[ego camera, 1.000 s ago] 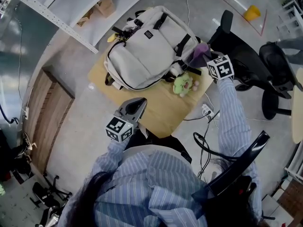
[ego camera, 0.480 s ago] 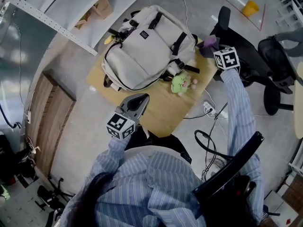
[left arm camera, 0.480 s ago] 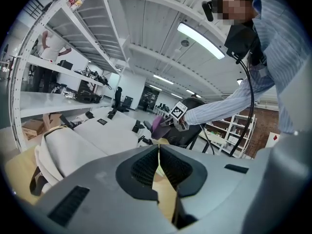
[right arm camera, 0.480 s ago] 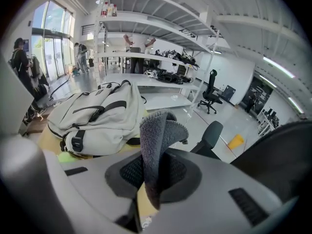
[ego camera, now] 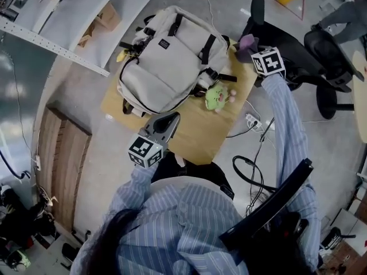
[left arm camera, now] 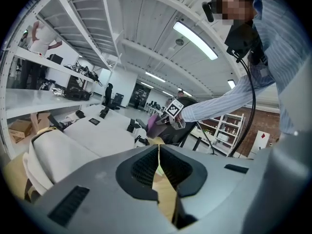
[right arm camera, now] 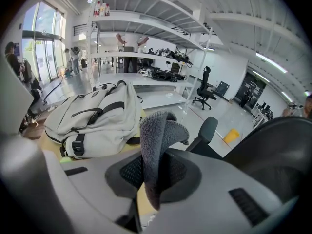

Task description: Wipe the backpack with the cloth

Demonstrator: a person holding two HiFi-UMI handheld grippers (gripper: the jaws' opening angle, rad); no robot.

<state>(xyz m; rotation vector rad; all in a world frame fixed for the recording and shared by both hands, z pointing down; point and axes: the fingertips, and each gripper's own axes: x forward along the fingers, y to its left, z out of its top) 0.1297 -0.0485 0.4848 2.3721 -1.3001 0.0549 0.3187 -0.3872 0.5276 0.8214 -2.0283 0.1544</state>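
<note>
Overhead, a small wooden counter [ego camera: 198,139] stands on a grey concrete floor [ego camera: 109,148]. The pale backpack [ego camera: 166,62] lies flat across the counter's far half with its black straps facing up. A green plush toy [ego camera: 217,96] sits just beside the backpack's near-right corner, and the near half of the counter is bare wood. The left claw [ego camera: 171,119] hangs over that near part, its jaws pressed together with nothing between them. The right claw [ego camera: 250,49] is held at the counter's far-right corner, clenched on a folded purple-grey cloth [ego camera: 246,42]. The cloth stands up out of the jaws and is apart from the backpack. In the right gripper view the cloth [right arm camera: 157,140] rises in front, with the backpack [right arm camera: 92,118] off to the left. A black office chair [ego camera: 289,47] crowds the floor just past the right claw. Loose cables [ego camera: 246,168] trail beside the counter's right edge. White shelving [ego camera: 57,16] with a cardboard box [ego camera: 98,24] below it runs along the far left. Between the shelving and the counter's left edge the floor lies open.
</note>
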